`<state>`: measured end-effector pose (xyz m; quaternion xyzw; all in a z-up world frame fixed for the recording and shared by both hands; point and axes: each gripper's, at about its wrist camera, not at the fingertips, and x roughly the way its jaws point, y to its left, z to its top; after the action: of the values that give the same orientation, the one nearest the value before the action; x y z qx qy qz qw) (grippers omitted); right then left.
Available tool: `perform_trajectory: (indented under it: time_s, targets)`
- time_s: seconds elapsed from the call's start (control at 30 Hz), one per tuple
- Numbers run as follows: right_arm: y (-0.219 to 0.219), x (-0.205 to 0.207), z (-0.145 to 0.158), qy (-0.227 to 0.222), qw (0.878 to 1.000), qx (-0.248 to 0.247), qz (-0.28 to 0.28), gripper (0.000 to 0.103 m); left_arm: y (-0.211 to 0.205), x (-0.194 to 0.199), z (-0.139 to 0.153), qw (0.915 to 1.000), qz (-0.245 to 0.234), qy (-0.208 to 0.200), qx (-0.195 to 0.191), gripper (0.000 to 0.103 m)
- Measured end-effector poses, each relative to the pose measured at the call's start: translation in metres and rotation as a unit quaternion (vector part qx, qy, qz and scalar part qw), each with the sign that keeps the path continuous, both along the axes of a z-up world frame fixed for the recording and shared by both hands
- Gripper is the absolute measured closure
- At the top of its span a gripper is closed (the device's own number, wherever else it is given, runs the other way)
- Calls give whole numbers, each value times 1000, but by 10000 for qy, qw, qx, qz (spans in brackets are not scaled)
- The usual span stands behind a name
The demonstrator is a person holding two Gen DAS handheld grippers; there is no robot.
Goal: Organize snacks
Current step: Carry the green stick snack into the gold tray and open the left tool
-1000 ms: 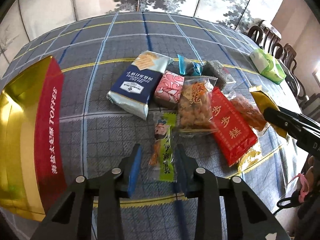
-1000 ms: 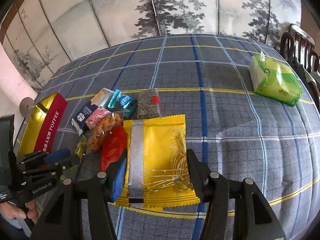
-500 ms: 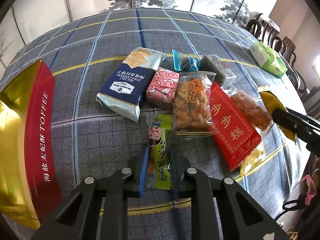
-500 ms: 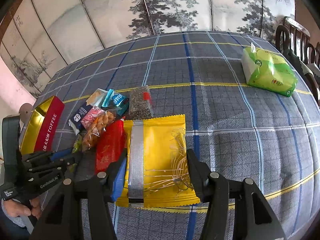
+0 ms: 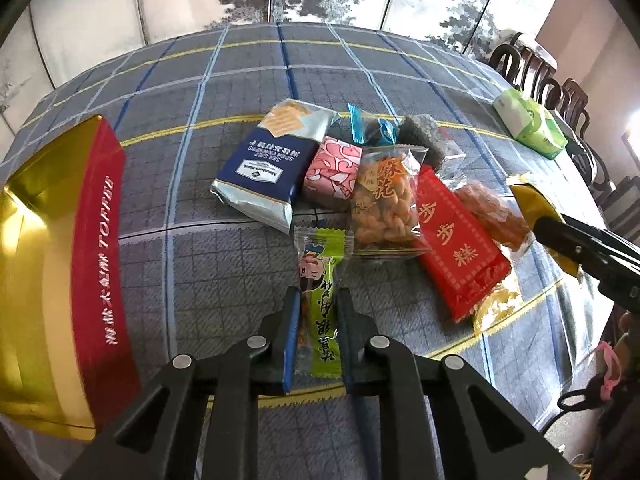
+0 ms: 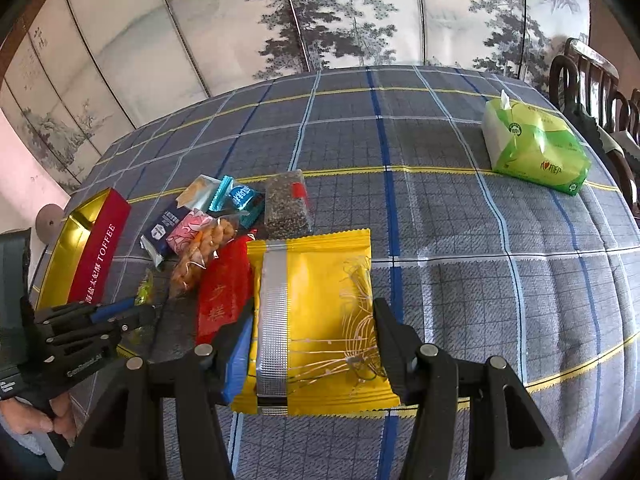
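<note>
My left gripper is shut on a thin green snack packet and holds it just above the checked tablecloth. It also shows in the right wrist view. A red and gold toffee box lies open to the left. A pile of snacks lies ahead: a navy cracker pack, a pink packet, a clear bag of fried twists and a red packet. My right gripper grips a large yellow packet at both sides.
A green tissue pack lies at the table's far right. Dark wooden chairs stand beyond it. A teal wrapped sweet and a dark seed bar lie behind the pile. A painted folding screen stands behind the table.
My left gripper closed on the green packet and raised it slightly, drawing back from the pile. My right gripper stayed on the yellow packet.
</note>
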<state>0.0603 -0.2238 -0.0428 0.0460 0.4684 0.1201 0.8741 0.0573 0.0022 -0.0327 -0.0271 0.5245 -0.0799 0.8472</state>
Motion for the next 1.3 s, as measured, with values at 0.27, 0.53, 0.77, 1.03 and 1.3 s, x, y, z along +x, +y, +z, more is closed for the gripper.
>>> perform_trajectory:
  time_s: [0.27,0.53,0.77,1.03,1.3]
  targets:
    - [1,-3,0,-11,10000,-15,-42,47,15,-13,33,9995,84,-281,80,88]
    - [1,-5,5,-88,9998,-115,-131,47,77,-16,76,9949,548,-726,427,88]
    - [2,-5,9,-134,9995,-114,-258,47,146,-19,65,9895,1142,-529,705,88]
    - [15,-5,17,-184,9994,-160,-242,47,190,-27,30,9864,1400,-98,859,88]
    - [31,-7,24,-240,9993,-188,-200,47,201,-30,9,9862,1371,120,918,88]
